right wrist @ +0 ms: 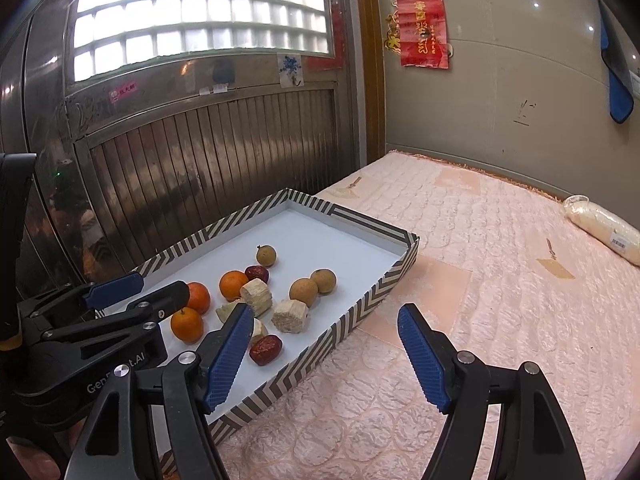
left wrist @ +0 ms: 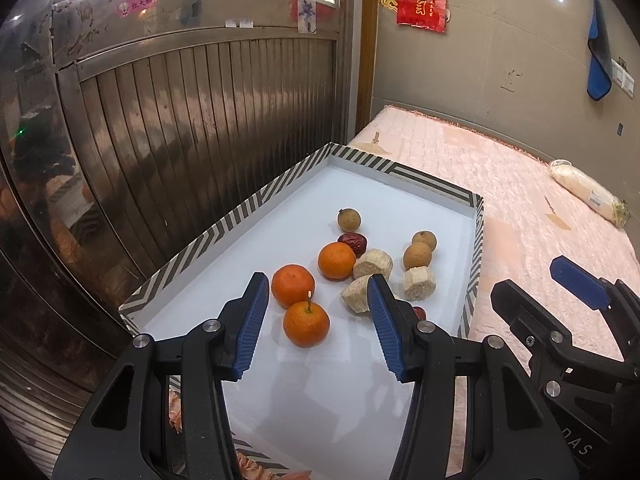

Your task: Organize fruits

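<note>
Left gripper (left wrist: pixel 318 324) jaws apart, empty | right gripper (right wrist: pixel 326 354) likewise | tangerines (left wrist: pixel 306 323) glossy orange

My left gripper (left wrist: pixel 318 312) hangs over the near end of the striped-rim tray (left wrist: pixel 224 222), jaws apart, nothing pressed between the blue pads. Between the fingers in view: the stemmed orange (left wrist: pixel 306 323), with a second orange (left wrist: pixel 292 285) just behind it and a third orange (left wrist: pixel 336 260) further in. Three pale cut chunks (left wrist: pixel 418 283) lie to the right. One red date (left wrist: pixel 352 243) touches the third orange. Three brown longans (left wrist: pixel 349 219) lie toward the far end. My right gripper (left wrist: pixel 560 292) sits off the tray over the pink quilted cover (left wrist: pixel 540 208).
</note>
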Available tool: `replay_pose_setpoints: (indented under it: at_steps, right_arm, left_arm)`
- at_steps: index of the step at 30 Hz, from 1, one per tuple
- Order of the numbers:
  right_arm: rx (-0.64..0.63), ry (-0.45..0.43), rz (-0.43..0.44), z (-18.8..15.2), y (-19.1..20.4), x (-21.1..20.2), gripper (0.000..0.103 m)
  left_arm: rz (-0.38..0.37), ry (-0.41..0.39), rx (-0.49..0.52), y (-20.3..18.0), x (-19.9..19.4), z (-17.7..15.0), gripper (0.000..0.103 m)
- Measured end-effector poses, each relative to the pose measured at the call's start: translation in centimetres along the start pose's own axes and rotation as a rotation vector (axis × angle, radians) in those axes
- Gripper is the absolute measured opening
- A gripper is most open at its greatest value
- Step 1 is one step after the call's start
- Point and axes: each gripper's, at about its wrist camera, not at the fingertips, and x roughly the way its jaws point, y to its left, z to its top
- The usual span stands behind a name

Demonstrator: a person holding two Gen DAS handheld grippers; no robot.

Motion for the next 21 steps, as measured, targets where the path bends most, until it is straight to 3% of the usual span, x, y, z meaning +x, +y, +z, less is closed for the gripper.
replay_pose_setpoints:
  at_steps: [21]
  right_arm:
    - [0.002, 0.015, -0.005, -0.07, -0.42, 0.41, 0.073]
  left_arm:
    - [0.001, 0.008, 0.007, -0.15, 0.47, 0.24, 0.051]
